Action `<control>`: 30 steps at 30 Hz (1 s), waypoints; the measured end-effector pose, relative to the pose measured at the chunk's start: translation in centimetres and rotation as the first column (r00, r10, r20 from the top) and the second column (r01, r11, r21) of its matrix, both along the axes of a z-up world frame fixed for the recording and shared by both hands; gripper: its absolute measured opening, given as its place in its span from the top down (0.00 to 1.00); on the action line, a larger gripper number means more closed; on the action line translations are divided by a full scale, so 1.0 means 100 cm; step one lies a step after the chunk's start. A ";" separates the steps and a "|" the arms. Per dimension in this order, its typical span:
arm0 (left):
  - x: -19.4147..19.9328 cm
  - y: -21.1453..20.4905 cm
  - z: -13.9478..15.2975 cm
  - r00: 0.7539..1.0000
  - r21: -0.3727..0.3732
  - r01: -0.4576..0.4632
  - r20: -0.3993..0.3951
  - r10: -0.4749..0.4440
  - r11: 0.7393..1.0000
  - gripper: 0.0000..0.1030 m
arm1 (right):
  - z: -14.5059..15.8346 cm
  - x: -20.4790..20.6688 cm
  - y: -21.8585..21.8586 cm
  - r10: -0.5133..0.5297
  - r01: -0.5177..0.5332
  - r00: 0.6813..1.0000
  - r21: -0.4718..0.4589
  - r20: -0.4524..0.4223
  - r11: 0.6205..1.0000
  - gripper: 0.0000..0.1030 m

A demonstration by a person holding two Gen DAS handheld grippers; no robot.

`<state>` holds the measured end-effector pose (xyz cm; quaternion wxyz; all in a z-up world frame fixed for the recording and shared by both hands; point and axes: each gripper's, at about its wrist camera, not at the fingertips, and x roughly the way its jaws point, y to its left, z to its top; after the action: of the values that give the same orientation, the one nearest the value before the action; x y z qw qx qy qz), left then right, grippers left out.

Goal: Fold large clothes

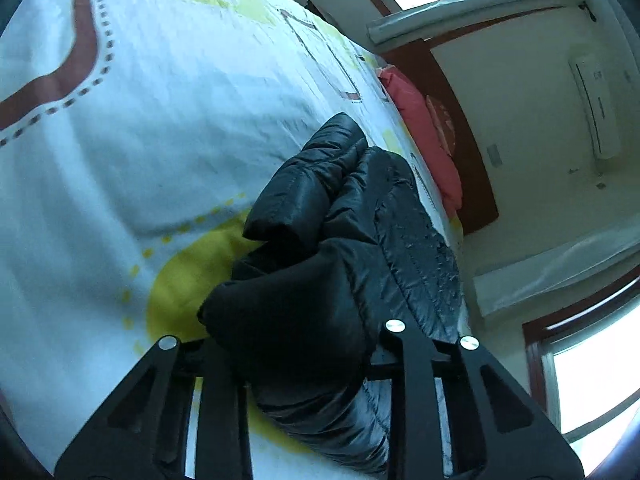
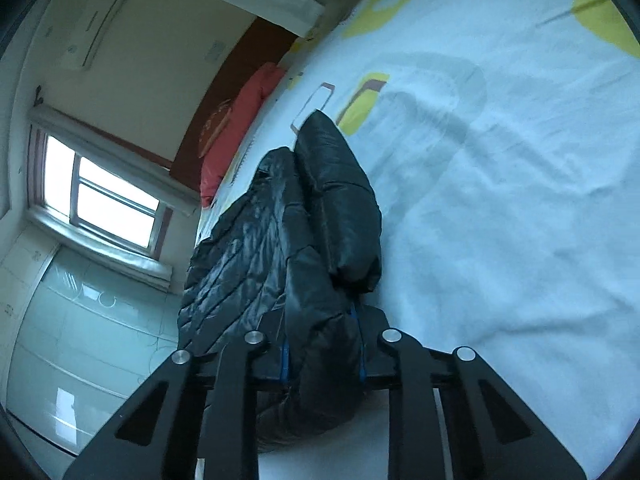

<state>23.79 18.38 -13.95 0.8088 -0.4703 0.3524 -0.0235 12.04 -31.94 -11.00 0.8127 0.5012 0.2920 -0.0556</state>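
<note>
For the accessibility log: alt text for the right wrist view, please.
The right claw grips a bunched fold of a black puffer jacket above a bed sheet printed with yellow shapes. A red pillow, a window and a wall air conditioner lie behind.

No word, number or brand can be read in either view. The wall air conditioner (image 1: 596, 108) carries small dark marks — too blurred to make out. The red cushion (image 2: 218, 128) at the head of the bed bears a pale emblem — its shape cannot be read as letters.
</note>
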 end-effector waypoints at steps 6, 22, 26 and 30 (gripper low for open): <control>-0.049 0.016 -0.001 0.999 -0.010 0.037 -0.013 -0.037 0.999 0.74 | 0.001 -0.047 0.006 0.026 -0.026 0.999 0.001 -0.022 1.000 0.79; -0.133 0.040 -0.005 0.996 0.025 0.086 -0.041 -0.085 0.996 0.61 | -0.014 -0.110 0.006 0.048 -0.043 0.997 0.077 -0.059 0.996 0.71; -0.144 0.048 0.003 0.997 0.088 0.061 -0.047 -0.057 0.994 0.47 | -0.010 -0.125 0.001 0.011 -0.008 0.998 0.046 -0.064 0.999 0.58; -0.155 0.055 0.004 0.999 0.138 0.028 -0.047 -0.022 0.990 0.37 | -0.015 -0.135 -0.006 0.024 -0.020 0.997 0.050 -0.071 0.999 0.55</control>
<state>8.31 23.90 -13.51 0.8309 -0.4089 0.3774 0.0015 -1.49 -32.50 -12.54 0.7897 0.5156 0.3276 -0.0571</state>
